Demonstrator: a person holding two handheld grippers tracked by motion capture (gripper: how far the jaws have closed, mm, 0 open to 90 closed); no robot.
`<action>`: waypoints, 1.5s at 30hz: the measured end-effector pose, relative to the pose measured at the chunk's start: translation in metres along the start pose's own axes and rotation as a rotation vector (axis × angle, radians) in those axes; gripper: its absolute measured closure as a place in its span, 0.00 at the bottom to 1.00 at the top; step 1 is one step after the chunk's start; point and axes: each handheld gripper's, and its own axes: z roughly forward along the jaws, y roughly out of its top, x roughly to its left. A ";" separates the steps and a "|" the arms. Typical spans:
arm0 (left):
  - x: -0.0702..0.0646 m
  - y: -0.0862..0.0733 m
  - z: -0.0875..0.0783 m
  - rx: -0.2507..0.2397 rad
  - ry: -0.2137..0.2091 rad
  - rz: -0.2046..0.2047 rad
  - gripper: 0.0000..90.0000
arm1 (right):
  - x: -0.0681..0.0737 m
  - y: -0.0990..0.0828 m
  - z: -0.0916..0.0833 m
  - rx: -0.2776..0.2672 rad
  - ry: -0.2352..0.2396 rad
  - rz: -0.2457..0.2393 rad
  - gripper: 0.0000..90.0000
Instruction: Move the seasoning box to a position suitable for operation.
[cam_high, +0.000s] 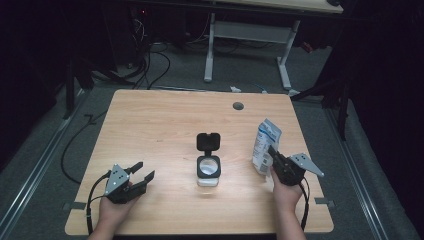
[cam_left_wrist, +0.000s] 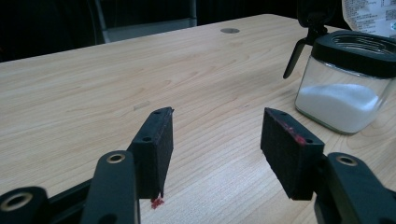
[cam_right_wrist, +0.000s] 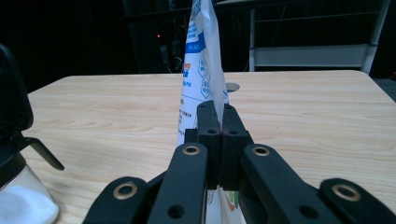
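My right gripper (cam_high: 274, 159) pinches the white-and-blue plastic pouch (cam_high: 265, 145) upright over the wooden table (cam_high: 160, 130); my left gripper (cam_high: 141, 173) rests wide apart, left of the open black-lidded glass jar (cam_high: 208, 170) of white powder

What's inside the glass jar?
The glass jar, lid flipped open, holds white powder filling roughly its lower half; the jar's black collar hides the space above.

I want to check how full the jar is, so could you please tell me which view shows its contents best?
The left gripper view: the glass jar stands close, side-on, its white powder filling the lower part. The high view looks down into the open jar, hiding the level. The right gripper view shows one corner at its edge.
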 end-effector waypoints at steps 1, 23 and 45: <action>0.000 0.000 0.000 0.001 0.001 0.001 0.49 | 0.001 0.000 -0.001 -0.001 0.003 -0.003 1.00; 0.002 0.001 -0.001 0.001 0.004 0.004 0.49 | 0.008 -0.006 -0.012 0.017 0.005 -0.037 0.98; 0.003 0.001 -0.001 -0.002 0.003 -0.003 0.49 | 0.010 -0.008 -0.017 0.012 0.023 -0.015 0.82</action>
